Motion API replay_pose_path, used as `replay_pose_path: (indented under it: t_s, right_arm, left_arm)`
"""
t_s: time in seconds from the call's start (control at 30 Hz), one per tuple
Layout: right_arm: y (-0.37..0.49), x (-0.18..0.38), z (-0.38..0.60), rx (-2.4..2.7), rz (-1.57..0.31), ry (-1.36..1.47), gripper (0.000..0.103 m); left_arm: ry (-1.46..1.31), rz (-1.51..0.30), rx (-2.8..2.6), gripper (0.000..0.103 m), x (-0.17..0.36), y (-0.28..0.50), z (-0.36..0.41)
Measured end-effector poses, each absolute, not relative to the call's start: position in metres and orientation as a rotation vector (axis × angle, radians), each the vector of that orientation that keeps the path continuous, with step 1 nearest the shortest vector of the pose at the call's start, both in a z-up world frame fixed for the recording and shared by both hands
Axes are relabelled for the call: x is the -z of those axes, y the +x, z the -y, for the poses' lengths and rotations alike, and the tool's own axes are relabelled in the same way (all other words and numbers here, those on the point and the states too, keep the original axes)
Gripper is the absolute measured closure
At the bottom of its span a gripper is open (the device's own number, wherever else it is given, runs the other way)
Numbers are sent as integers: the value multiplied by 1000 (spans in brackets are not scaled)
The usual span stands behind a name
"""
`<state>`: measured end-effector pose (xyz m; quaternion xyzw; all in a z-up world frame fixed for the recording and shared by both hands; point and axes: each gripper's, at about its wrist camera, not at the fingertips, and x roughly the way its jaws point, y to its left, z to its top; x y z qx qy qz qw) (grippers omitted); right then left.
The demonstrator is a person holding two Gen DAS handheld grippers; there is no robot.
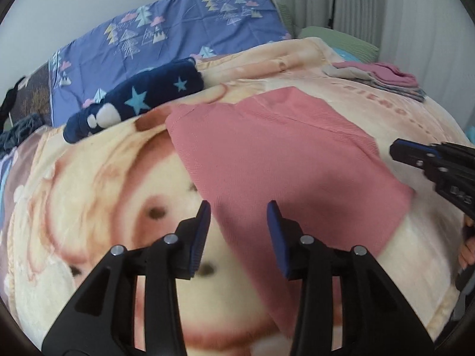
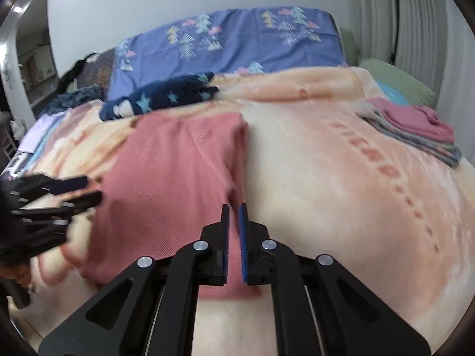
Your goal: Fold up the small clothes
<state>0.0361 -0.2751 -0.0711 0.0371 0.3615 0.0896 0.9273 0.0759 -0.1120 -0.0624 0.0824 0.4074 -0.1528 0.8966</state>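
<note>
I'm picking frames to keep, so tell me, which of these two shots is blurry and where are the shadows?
Left wrist view: mostly sharp, with the left gripper casting a dark shadow on the pink cloth. Right wrist view: motion blur smears the left gripper and the folded pile; ceiling light glare at top left.

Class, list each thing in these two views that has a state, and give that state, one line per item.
Pink ribbed garment: spread flat on the blanket, partly folded.
Left gripper: open, over the garment's edge.
Right gripper: fingers nearly closed; grip uncertain.
Stack of pink and grey clothes: folded, piled.
Navy star-print fleece: bunched, unfolded.
</note>
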Motion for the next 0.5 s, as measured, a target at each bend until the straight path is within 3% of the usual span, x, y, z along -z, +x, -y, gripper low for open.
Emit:
replay_pose_path:
  t_s: [0.17,0.27,0.37,0.43,0.5]
  right_arm:
    - [68,113,271,-208,-920,33,97]
    - [71,95,273,-252,-910,29,96]
    - [84,63,268,-284,-817,-1,87]
    - [107,50,256,-319,-781,-43,87]
    - [136,52,247,-373,-807,-24,87]
  left_arm:
    - [137,-882,338,57,87,83,110]
    - [125,-896,378,54,80,84,102]
    - [127,-862,353,54,66,100,97]
    - [120,-852,324,56,61,117,95]
    - [78,-851,313,68,59,139,91]
